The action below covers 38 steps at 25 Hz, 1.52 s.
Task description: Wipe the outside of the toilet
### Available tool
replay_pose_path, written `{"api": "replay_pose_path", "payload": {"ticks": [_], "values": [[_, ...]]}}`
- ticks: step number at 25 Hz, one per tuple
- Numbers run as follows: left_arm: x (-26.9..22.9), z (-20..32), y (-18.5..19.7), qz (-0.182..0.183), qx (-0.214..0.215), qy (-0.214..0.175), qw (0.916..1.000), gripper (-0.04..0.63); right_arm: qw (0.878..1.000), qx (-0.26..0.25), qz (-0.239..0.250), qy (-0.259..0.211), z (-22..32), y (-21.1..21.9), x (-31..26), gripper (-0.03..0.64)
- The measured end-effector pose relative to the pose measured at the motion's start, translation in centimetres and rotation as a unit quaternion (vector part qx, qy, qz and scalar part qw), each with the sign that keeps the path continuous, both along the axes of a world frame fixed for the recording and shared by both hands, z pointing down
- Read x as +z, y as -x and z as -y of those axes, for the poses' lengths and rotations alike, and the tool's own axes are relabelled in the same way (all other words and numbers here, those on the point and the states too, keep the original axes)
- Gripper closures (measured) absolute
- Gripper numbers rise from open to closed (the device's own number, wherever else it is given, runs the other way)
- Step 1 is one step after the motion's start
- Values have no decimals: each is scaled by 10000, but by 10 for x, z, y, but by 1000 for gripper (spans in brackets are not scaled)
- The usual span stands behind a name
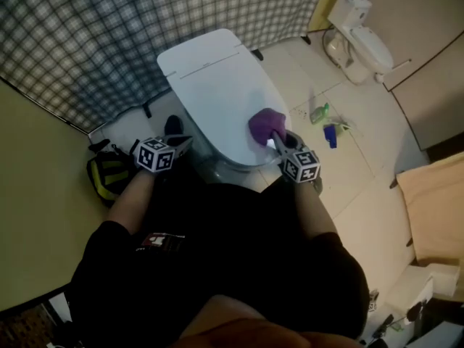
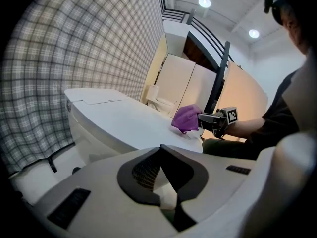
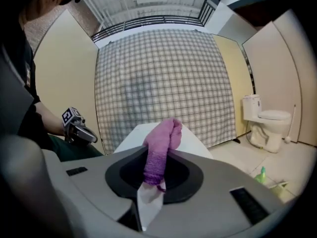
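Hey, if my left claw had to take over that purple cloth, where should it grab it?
Probably the bunched end of the purple cloth sticking out past the right claw, coming from above over the toilet lid: that end is free and humped, while the tail is pinched in the jaws.

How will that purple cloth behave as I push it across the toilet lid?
Probably floppy: the purple cloth sits bunched and folded in the right gripper. It should glide over the smooth toilet lid, perhaps bunching further.
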<state>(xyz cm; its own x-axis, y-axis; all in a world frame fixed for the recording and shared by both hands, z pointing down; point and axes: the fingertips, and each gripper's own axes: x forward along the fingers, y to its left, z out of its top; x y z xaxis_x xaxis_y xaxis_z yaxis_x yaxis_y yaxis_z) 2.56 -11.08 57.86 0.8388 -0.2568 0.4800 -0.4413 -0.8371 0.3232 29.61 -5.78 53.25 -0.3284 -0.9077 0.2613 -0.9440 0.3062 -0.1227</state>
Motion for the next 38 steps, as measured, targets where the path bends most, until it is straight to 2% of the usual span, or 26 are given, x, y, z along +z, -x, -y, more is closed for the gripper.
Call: {"api": "replay_pose_path", "payload": {"ticks": [4, 7, 14, 19, 31, 35, 38], "values": [[-4, 0, 3, -110, -34, -19, 9999, 592, 9990, -391, 208, 9, -11, 36, -1, 554], [-8, 0, 6, -251, -74, -8, 9997, 592, 9983, -555, 172, -57, -15, 46, -11, 554], [-13, 3, 8, -446, -114, 25, 9989, 592, 9988, -369, 42, -316, 9, 23, -48, 554], [-16, 4, 12, -603, -149, 44, 9981, 592, 9994, -204, -88, -265, 21, 15, -44, 554], [-13, 4, 9, -447, -127, 27, 9989, 592, 9998, -102, -84, -165, 37, -1, -33, 554], [-15, 8, 11, -500, -164, 65, 9986, 592, 9997, -112, -171, -127, 50, -8, -31, 554], [-23, 22, 17, -453, -268, -201, 9984, 592, 9994, -160, -299, -104, 71, -15, -33, 554]]}}
